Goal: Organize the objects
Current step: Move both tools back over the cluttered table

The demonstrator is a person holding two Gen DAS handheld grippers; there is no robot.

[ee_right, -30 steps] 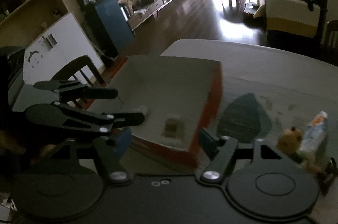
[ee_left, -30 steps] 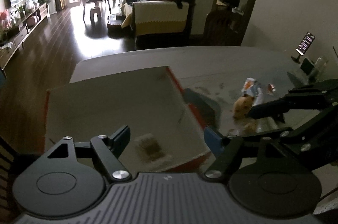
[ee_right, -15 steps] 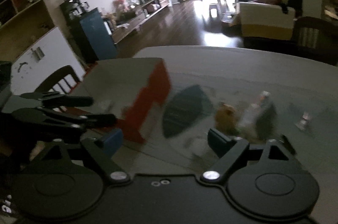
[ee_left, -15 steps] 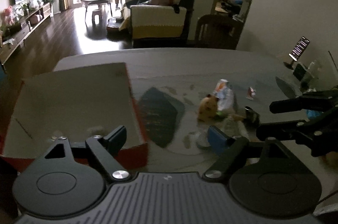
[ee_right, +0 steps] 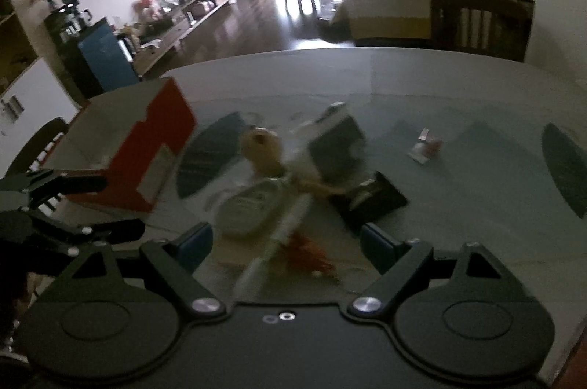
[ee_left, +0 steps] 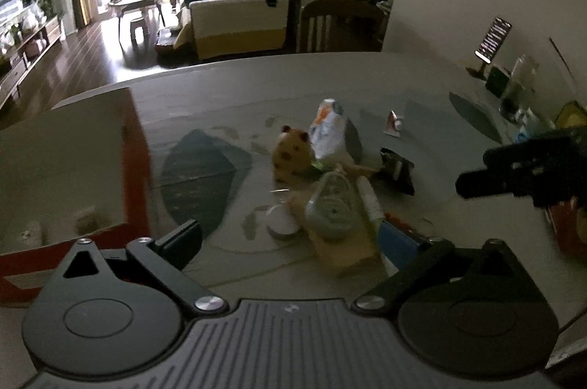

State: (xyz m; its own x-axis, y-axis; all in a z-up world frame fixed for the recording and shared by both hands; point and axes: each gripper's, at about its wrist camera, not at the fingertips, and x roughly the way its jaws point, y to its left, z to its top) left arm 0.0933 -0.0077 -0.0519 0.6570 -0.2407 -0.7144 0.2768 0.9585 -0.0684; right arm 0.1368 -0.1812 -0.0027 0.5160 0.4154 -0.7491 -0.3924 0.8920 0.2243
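A heap of small items lies mid-table: a brown plush toy [ee_left: 291, 152] [ee_right: 262, 150], a white snack bag [ee_left: 326, 128], a clear oval case [ee_left: 332, 202] [ee_right: 253, 205], a white pen [ee_right: 282, 235], a black packet [ee_left: 396, 169] [ee_right: 370, 202] and a round white lid [ee_left: 280, 224]. A red open box [ee_left: 135, 161] [ee_right: 146, 147] stands to the left. My left gripper [ee_left: 293, 238] is open just short of the heap. My right gripper [ee_right: 286, 238] is open over the pen and red scraps [ee_right: 308, 253]. Neither holds anything.
A small foil wrapper [ee_left: 393, 124] [ee_right: 425, 147] lies apart on the right. A phone on a stand [ee_left: 491, 40], a glass and other items crowd the far right table edge [ee_left: 513, 88]. A wooden chair [ee_right: 477, 22] stands behind the table.
Both grippers have swung right, away from the red box and toward the heap. The box has slid to the left of both views, and the heap is now nearer and centred.
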